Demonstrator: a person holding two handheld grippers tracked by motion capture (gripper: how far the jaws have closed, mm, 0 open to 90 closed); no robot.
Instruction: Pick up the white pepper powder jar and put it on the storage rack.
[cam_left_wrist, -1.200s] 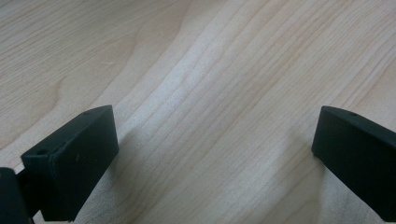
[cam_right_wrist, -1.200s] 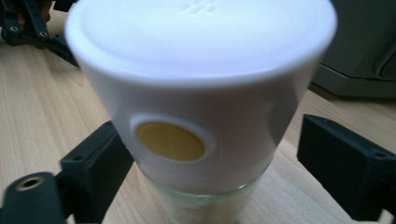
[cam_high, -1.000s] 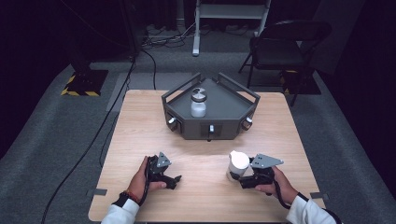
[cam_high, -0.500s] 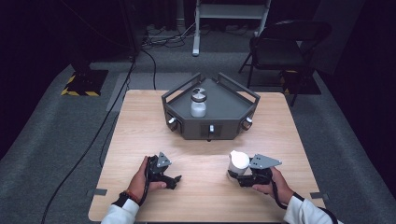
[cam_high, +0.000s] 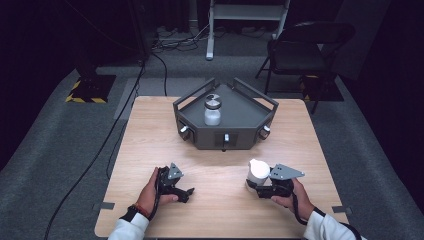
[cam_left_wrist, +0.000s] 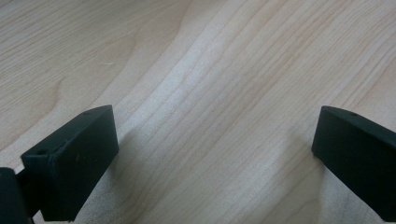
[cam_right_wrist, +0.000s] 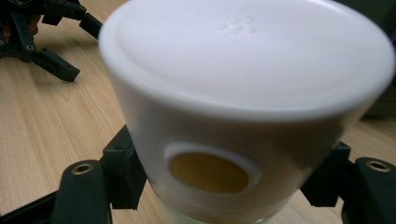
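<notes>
A white jar was held near the table's front edge; the lift was judged still to come.

In the high view, the right gripper (cam_high: 256, 189) was closed on the white jar (cam_high: 257, 172), and a second jar (cam_high: 212, 111) stood on the grey tray (cam_high: 250, 117): two jars and one tray were counted. In the left gripper view, the jaws stood wide apart over bare table (cam_left_wrist: 210, 70). In the right gripper view, the jar was seen pressed between both jaws; a steady, upright lift was judged necessary.

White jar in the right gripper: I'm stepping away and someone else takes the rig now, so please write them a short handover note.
Right gripper: shut on the white jar, which stands upright at the near right of the table; its jaws sit against the jar's sides, low down.
Left gripper: open, nothing between its jaws, resting low over bare wood at the near left.
Grey tray: at the far middle, holding a second jar with a dark lid.
Done: white jar gripped.
Left: probably moving it to the tray; the goal isn't certain.
</notes>
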